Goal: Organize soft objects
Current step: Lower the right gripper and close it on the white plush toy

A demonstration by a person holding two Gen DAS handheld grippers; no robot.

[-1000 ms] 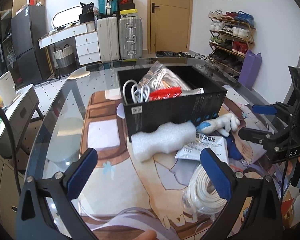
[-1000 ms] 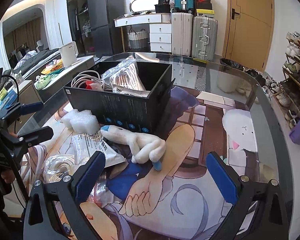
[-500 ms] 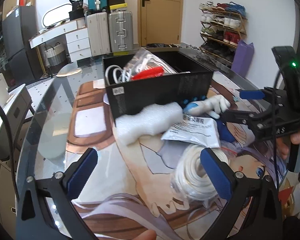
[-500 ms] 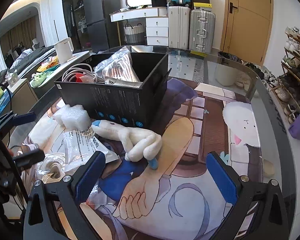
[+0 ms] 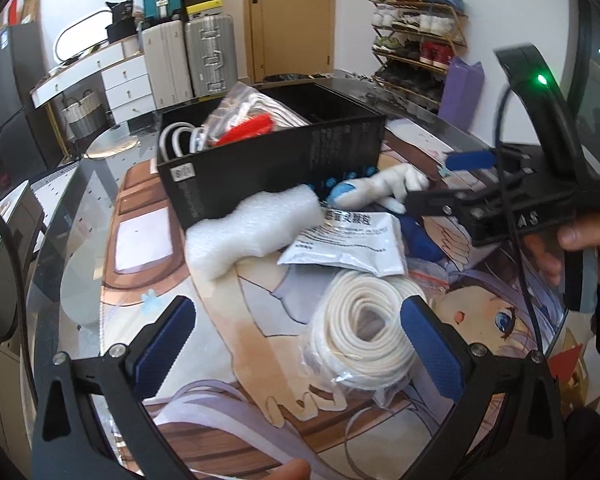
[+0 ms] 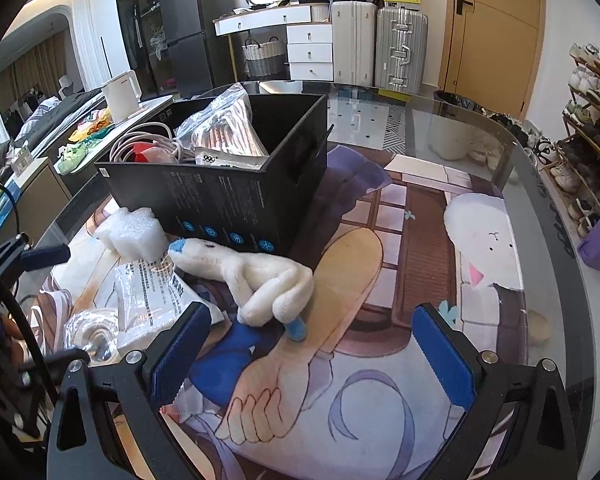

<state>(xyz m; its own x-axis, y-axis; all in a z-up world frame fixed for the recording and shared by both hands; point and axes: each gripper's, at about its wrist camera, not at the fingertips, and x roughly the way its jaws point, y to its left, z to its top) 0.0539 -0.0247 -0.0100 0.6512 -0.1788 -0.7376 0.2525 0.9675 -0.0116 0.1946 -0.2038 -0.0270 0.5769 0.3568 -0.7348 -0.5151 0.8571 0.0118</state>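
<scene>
A black box (image 5: 276, 164) (image 6: 220, 196) holds bagged cables and a red item. In front of it lie a white foam piece (image 5: 252, 228) (image 6: 130, 232), a white plush toy with blue tips (image 5: 376, 190) (image 6: 260, 284), a printed white pouch (image 5: 348, 244) (image 6: 152, 296) and a bagged white cable coil (image 5: 368, 328) (image 6: 88, 334). My left gripper (image 5: 296, 348) is open, low over the mat, its right finger beside the coil. My right gripper (image 6: 312, 352) is open just short of the plush toy and shows in the left wrist view (image 5: 428, 178).
The things lie on an anime-print mat (image 6: 360, 420) on a round glass table (image 6: 420, 108). Suitcases (image 5: 192, 56), a white dresser (image 6: 300, 48) and a shoe rack (image 5: 416, 52) stand beyond the table. A cabinet (image 6: 40, 184) stands at its left side.
My left gripper has moved forward and right toward the cable coil. My right gripper has moved closer to the plush toy. Both stay open.
</scene>
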